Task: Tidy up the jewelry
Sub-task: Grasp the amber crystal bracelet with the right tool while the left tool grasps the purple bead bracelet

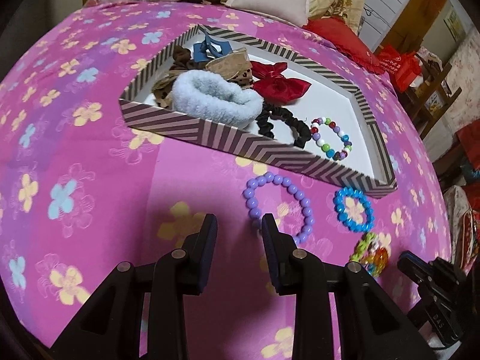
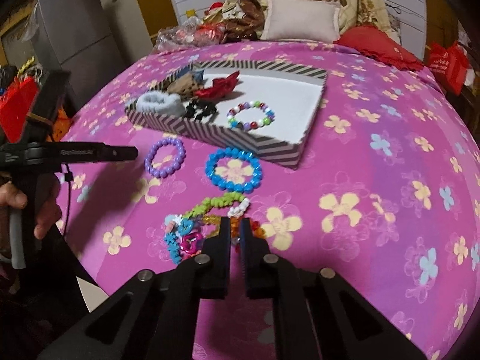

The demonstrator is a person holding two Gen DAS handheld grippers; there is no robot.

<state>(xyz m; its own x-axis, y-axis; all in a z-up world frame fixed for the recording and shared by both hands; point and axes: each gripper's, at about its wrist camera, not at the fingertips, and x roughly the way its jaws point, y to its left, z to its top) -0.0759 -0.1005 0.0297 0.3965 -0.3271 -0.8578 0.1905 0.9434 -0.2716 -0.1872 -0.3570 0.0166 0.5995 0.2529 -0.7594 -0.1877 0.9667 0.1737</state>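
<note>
While bed point(image 2: 375, 156) carries all, I see striped tray point(image 2: 228, 139) holding scrunchies, mixed bracelet point(image 2: 251, 117). Purple bracelet point(image 1: 279, 207), blue bracelet point(image 2: 234, 170) lie just before it. Left claw point(image 1: 239, 225) apart, empty. Right claw point(image 2: 235, 228) clamped on bead pile point(image 2: 207, 225).

Bare bedspread point(image 2: 375, 198) right of striped box point(image 2: 228, 139), bracelets point(image 2: 233, 170) crowding its near side
</note>
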